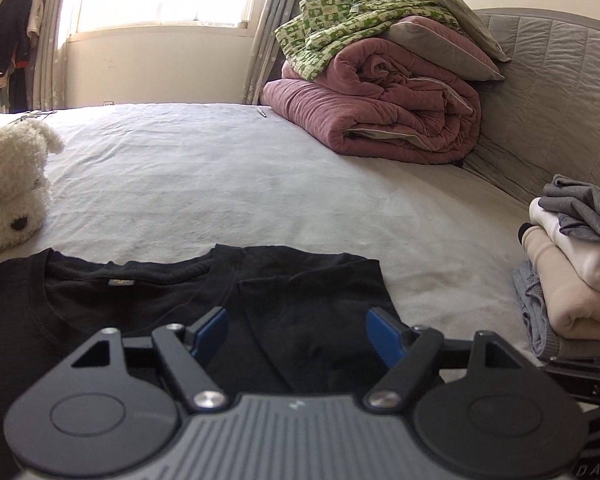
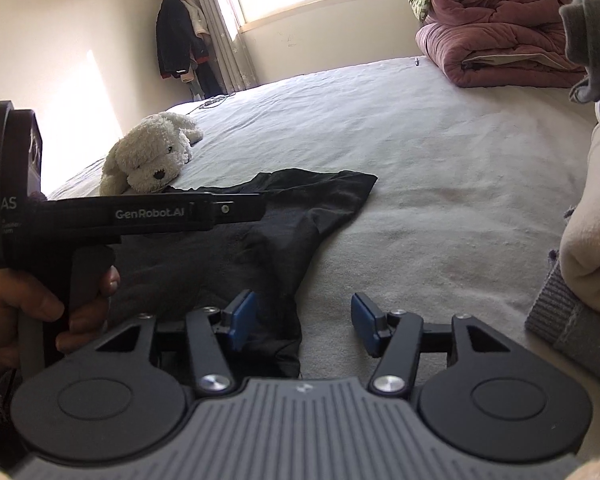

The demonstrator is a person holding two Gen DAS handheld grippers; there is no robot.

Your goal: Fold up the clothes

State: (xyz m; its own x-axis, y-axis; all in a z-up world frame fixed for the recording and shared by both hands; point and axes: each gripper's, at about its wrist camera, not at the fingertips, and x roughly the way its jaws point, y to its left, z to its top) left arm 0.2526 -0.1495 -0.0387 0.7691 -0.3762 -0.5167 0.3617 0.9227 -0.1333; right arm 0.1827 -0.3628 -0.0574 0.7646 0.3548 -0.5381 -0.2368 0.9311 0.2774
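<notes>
The black T-shirt lies flat on the white bedsheet, one sleeve folded inward. The left gripper hovers over it, jaws apart, holding nothing. The right gripper sits at the shirt's edge, jaws apart and empty. Folded clothes are stacked to the right.

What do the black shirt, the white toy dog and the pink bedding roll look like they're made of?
Black shirt: probably thin cotton knit, matte, lying limp with soft creases.
White toy dog: curly plush pile, likely synthetic, with a dark nose.
Pink bedding roll: a thick padded quilt with a velvety, brushed-looking face and stitched lines; the exact fibre can't be told.
</notes>
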